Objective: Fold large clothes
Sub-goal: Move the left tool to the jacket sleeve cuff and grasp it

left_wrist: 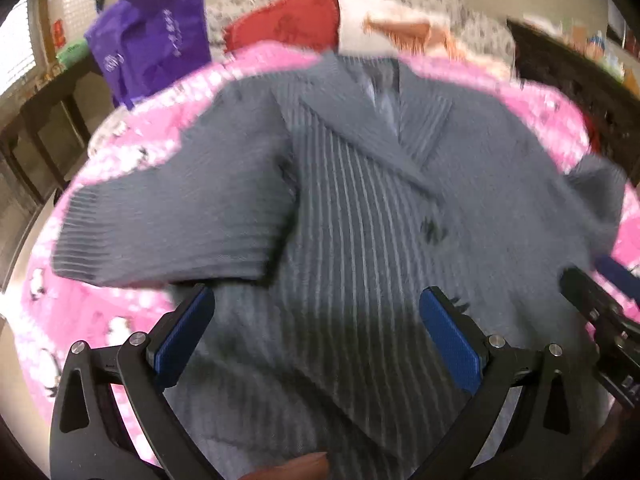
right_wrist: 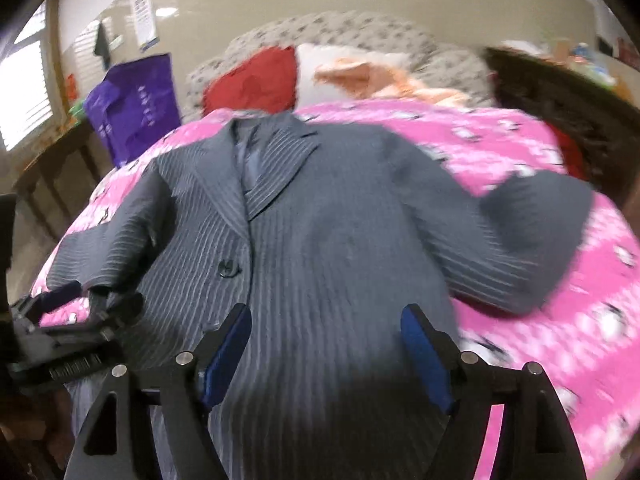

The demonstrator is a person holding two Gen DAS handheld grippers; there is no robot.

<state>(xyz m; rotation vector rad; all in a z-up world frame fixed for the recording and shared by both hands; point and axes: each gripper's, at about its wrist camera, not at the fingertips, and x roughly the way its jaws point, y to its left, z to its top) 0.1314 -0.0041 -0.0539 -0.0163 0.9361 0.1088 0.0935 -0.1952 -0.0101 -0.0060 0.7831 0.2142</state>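
A grey pinstriped jacket (left_wrist: 360, 208) lies face up on a bed (left_wrist: 132, 176) spread with a pink patterned cover, collar toward the pillows and both sleeves flung out to the sides; the left gripper (left_wrist: 316, 312) hovers over the jacket's lower front, its blue pads (left_wrist: 184, 340) standing wide apart with nothing pinched between them; the right gripper (right_wrist: 326, 328) hangs above the same lower part, just beside the dark button (right_wrist: 228, 270), its jaws likewise wide and holding nothing; each gripper shows at the edge of the other's view, near the hem; a red cushion (right_wrist: 256, 80) and a white-and-orange pillow (right_wrist: 352, 72) sit at the head of the bed, and a purple bag (left_wrist: 152, 48) stands beside it; both views are blurred.
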